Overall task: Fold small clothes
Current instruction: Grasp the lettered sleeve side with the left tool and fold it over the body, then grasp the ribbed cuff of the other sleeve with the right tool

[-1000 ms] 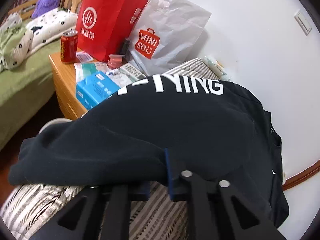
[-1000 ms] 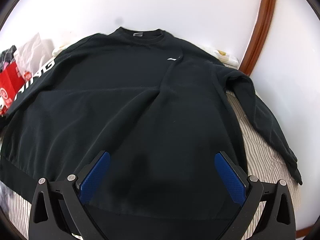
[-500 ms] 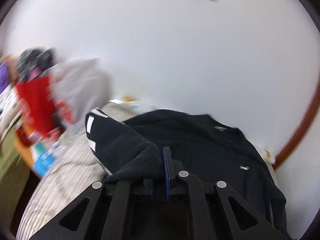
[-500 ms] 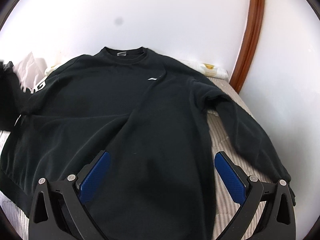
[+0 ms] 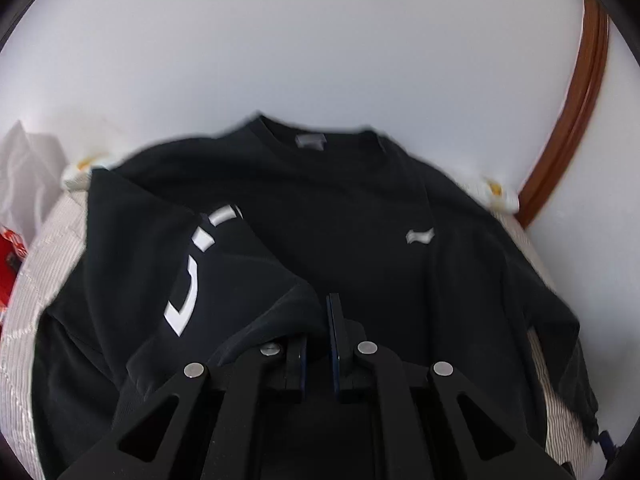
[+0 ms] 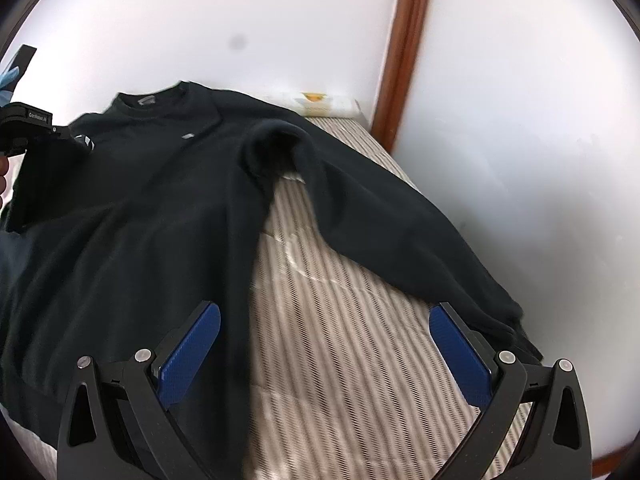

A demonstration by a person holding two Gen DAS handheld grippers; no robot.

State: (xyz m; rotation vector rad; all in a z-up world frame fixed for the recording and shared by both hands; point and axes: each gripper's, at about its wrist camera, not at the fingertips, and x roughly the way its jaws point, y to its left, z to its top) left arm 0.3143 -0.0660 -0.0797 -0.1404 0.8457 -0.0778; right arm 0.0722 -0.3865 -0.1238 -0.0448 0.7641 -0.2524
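Behind sweatshirt (image 5: 352, 240): wall (image 5: 320, 40), wood trim (image 5: 576, 120), bags (image 5: 24, 184) w/ clutter.

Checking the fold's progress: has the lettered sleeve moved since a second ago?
Yes. The left tool, shut on the lettered sleeve, has carried it off the nightstand side and across the sweatshirt chest, toward the wooden trim.

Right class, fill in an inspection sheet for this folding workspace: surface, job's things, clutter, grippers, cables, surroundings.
Surface: striped mattress, partly bare.
Job's things: black sweatshirt spread flat, front up; lettered sleeve lifted across the chest, other sleeve lying out on the mattress.
Clutter: white bag and red bag at the edge.
Grippers: left gripper shut on the lettered sleeve's cuff; right gripper open, empty.
Cables: nothing seen.
Surroundings: white wall, brown wooden trim.
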